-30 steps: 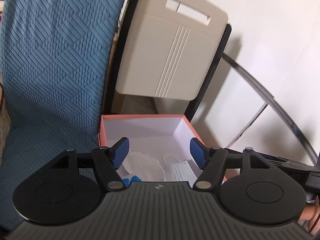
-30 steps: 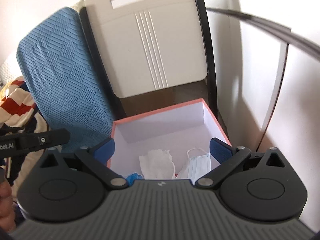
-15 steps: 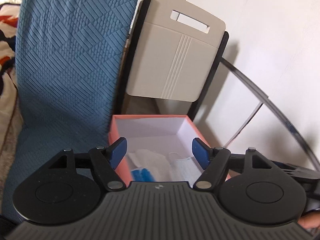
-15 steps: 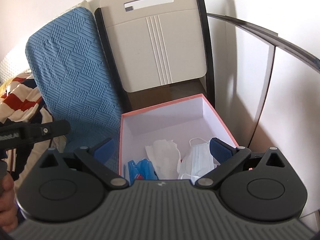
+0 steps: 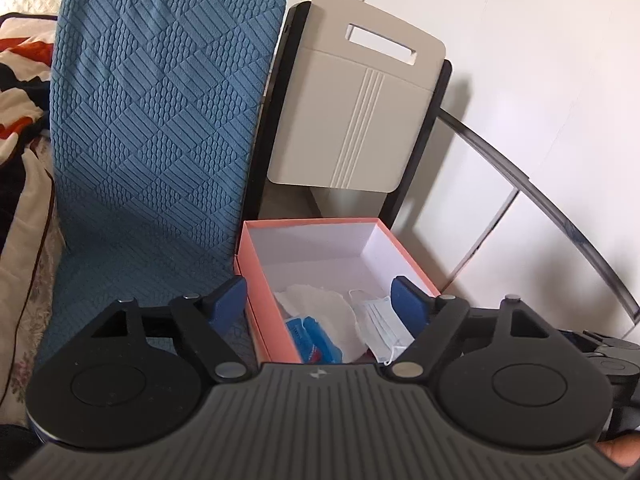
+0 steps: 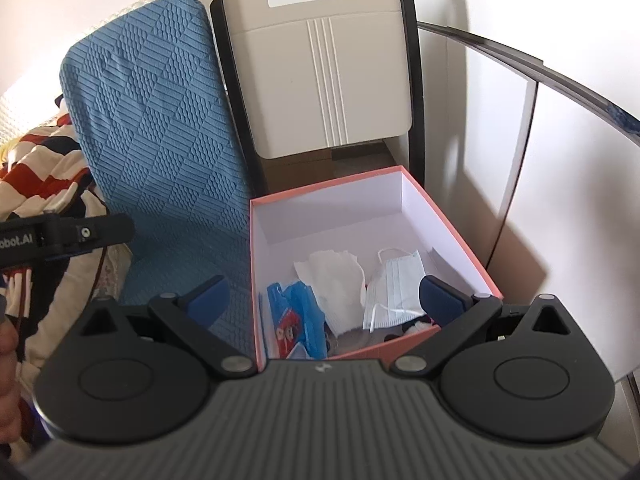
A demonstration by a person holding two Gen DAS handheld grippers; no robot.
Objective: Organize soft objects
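Left gripper (image 5: 318,294) above the box's (image 5: 256,280) near left corner, jaws wide apart, just been opening, nothing between the pads. Right gripper (image 6: 324,292) over the near edge of the same box, jaws spread wide and empty.

Inside the box, all toward the near end: blue pack (image 6: 296,316) against the left wall, white tissue (image 6: 336,280) in the middle, mask (image 6: 394,288) toward the right wall. Far half of the box floor bare. Near ends of pack and mask cut off by the gripper bodies in both views. Something dark and pale under the mask at the near right corner, too hidden to name. Print on the pack red and white, unreadable.

Blue cushion (image 5: 160,128) upright, touching the box's left wall; lower edge hidden behind the left gripper. Beige board (image 6: 320,80) leaning behind the box, its foot hidden by the box's far wall. Striped cloth (image 6: 36,172) left of the cushion, cut off by the frame edge. What carries the box: not visible. Part of a hand (image 6: 8,364) at the left edge of the right view, mostly out of frame.
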